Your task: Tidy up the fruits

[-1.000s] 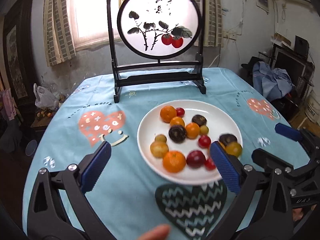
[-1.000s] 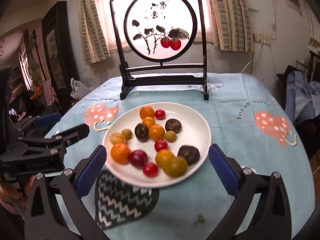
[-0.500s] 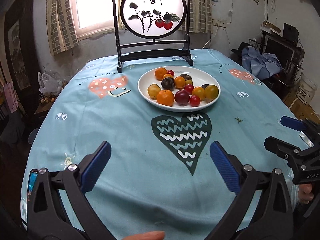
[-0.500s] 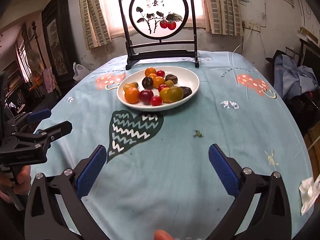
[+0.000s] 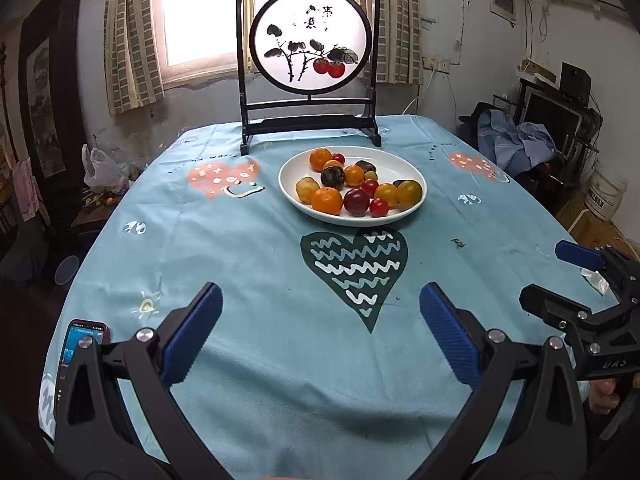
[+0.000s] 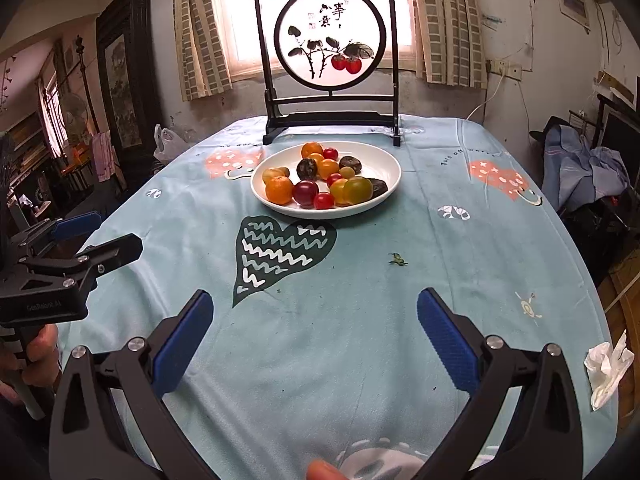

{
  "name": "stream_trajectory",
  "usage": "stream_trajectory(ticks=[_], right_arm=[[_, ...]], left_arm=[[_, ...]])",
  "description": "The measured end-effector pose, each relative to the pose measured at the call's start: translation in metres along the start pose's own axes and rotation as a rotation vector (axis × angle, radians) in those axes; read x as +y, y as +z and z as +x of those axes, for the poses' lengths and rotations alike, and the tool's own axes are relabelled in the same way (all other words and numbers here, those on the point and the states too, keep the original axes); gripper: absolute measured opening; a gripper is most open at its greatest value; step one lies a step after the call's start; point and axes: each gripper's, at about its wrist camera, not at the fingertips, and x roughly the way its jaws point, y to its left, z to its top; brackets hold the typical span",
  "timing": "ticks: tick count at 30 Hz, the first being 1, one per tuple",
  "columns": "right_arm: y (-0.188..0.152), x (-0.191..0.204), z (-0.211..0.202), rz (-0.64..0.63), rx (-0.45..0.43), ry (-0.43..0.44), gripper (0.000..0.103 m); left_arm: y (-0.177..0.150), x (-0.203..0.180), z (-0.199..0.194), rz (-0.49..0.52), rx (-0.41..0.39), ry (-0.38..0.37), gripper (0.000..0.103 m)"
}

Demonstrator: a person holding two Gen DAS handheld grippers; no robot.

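Hovering: left gripper, right gripper, jaws wide apart, nothing held
Risk: round fruits rolling off shallow plate if nudged

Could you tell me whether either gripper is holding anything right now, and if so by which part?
Nothing is held: the left gripper and right gripper are both open over the tablecloth.

Daylight pours in from the window behind the round painted screen — its panes blow out to white glare in both views. The tablecloth is evenly lit, shadows soft. Room corners sink into gloom — fisheye bending curves the edges, black vignette outside. Focus stays sharp.
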Motion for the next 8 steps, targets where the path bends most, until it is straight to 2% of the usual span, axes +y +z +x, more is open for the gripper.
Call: stream_trajectory(ticks=[8], right_arm=[[-0.0016, 0.0057, -0.0055, -0.013, -0.007, 0.004, 0.102]], left_arm=[[-0.0048, 0.0028, -0.005, -0.021, -0.004, -0.004, 0.101]])
